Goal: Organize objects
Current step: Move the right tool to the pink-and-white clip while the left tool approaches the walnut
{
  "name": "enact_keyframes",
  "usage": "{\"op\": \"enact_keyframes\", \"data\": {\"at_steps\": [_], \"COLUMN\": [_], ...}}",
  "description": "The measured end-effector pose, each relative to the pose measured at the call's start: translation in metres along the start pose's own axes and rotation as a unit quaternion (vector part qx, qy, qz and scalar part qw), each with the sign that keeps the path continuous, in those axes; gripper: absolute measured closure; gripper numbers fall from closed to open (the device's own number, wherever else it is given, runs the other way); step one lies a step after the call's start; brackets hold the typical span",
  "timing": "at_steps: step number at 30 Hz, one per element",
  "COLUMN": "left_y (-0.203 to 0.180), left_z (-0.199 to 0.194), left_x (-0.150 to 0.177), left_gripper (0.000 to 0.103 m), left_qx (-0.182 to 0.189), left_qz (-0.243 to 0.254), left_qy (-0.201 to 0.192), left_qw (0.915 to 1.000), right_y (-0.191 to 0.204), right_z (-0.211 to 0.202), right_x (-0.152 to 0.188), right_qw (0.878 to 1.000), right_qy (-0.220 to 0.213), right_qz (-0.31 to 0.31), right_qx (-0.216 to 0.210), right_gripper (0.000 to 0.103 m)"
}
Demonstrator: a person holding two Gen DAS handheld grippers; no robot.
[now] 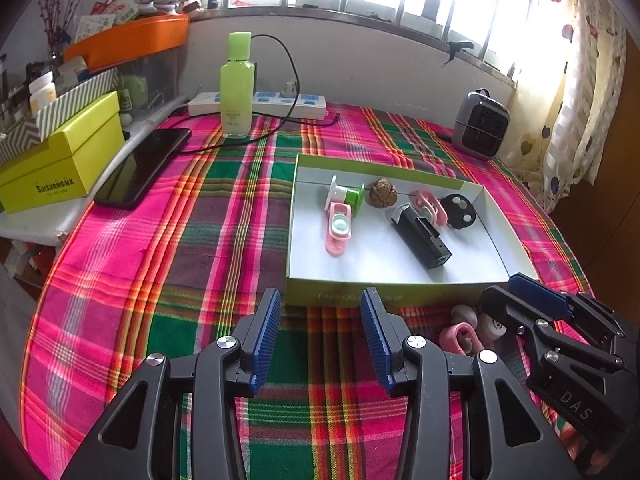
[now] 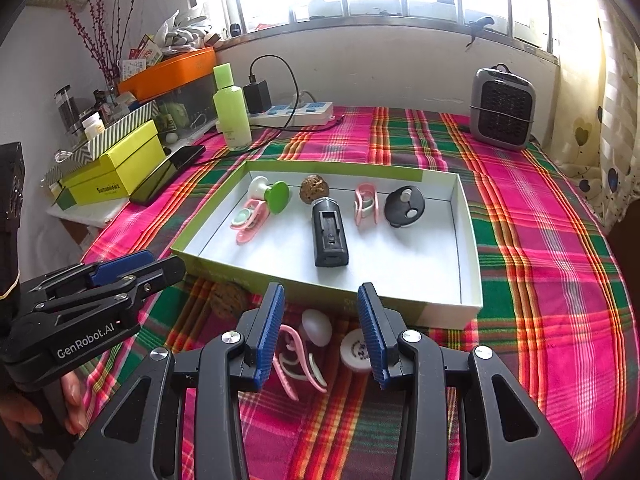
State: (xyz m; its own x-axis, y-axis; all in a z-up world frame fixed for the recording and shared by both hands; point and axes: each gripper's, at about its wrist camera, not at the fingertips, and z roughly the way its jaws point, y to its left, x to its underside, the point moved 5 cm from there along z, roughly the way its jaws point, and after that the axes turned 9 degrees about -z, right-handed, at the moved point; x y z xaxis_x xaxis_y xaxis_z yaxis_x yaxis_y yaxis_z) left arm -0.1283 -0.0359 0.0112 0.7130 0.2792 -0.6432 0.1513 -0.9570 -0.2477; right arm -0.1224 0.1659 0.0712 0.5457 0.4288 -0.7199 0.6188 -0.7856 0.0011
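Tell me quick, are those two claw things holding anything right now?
Left gripper: open, holding nothing, above the cloth before the box.
Right gripper: open, holding nothing, above a pink clip.

Left hand-held gripper (image 1: 320, 336): jaws spread wide, blue ribbed pads (image 1: 266, 342) facing each other, nothing between them, held low and level. Right hand-held gripper (image 2: 320, 332): jaws likewise spread wide, pads empty, tilted slightly downward. The two sit side by side, close but apart (each appears at the edge of the other's wrist view, fingers angled inward). Bare fingers (image 2: 74, 400) of the left hand wrap the left handle; the right hand itself is out of view.
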Motion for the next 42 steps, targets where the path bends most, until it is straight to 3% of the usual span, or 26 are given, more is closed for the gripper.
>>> {"op": "enact_keyframes", "data": {"at_steps": [6, 19, 31, 42], "left_y": [0.005, 0.010, 0.007, 0.007], "left_z": [-0.002, 0.008, 0.017, 0.022], "left_x": [0.007, 0.021, 0.025, 0.025], "left_gripper": [0.060, 0.058, 0.058, 0.058], "left_qx": [0.027, 0.043, 0.043, 0.040], "left_qz": [-0.007, -0.018, -0.016, -0.015], "left_qy": [0.003, 0.028, 0.041, 0.045], "left_qw": [0.9996, 0.9985, 0.9981, 0.9981], "right_y": [-0.005, -0.013, 0.004, 0.018], "right_z": [-0.007, -0.012, -0.003, 0.013], "right_x": [0.008, 0.024, 0.030, 0.031], "right_qw": [1.000, 1.000, 0.998, 0.996], "right_qy": [-0.002, 0.003, 0.012, 0.034], "right_qz": [0.007, 0.016, 0.009, -0.017], "right_qx": [-0.005, -0.014, -0.067, -0.077], "right_gripper": [0.063, 0.063, 0.062, 0.062]}}
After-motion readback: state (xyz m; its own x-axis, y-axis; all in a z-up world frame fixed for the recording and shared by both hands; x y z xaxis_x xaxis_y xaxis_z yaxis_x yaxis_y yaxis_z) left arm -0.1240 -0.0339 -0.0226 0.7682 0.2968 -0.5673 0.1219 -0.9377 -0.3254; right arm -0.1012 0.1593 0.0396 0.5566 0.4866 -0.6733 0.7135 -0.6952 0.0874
